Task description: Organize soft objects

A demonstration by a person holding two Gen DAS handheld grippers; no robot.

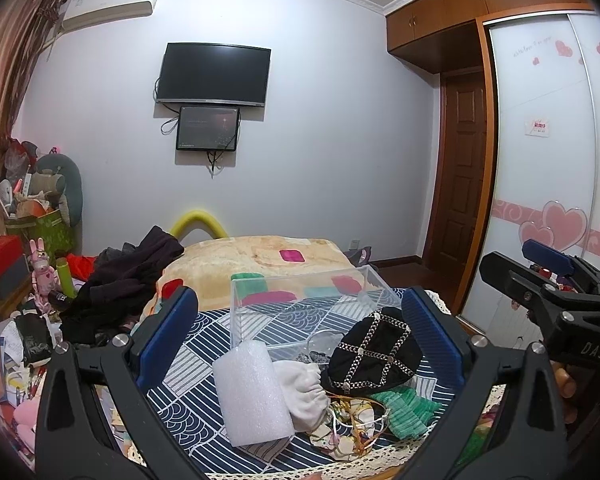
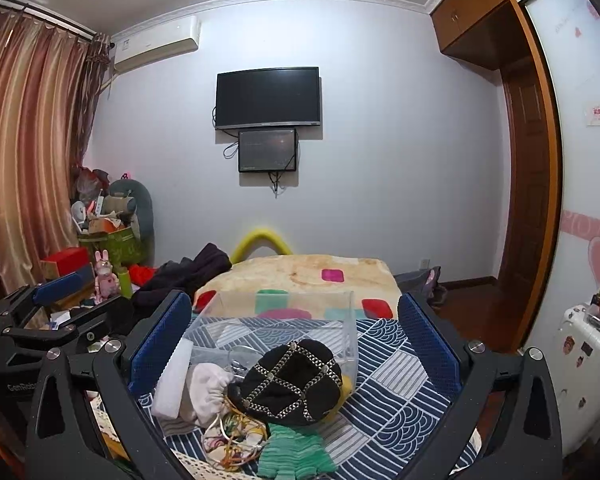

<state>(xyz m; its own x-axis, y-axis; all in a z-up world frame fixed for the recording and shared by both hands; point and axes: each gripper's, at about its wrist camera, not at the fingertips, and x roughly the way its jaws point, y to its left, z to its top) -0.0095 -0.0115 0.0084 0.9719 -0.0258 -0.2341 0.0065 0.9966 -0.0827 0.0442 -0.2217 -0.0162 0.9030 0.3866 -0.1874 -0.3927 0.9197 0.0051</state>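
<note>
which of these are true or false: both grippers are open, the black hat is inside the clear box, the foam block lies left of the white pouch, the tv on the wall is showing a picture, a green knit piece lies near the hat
1. Both grippers are open. True: the left gripper and right gripper both have their fingers spread wide and hold nothing.
2. The black hat is inside the clear box. False: it lies on the patterned cloth in front of the box.
3. The foam block lies left of the white pouch. True.
4. The tv is showing a picture. False: its screen is dark.
5. A green knit piece lies near the hat. True: it sits just in front of it.
</note>
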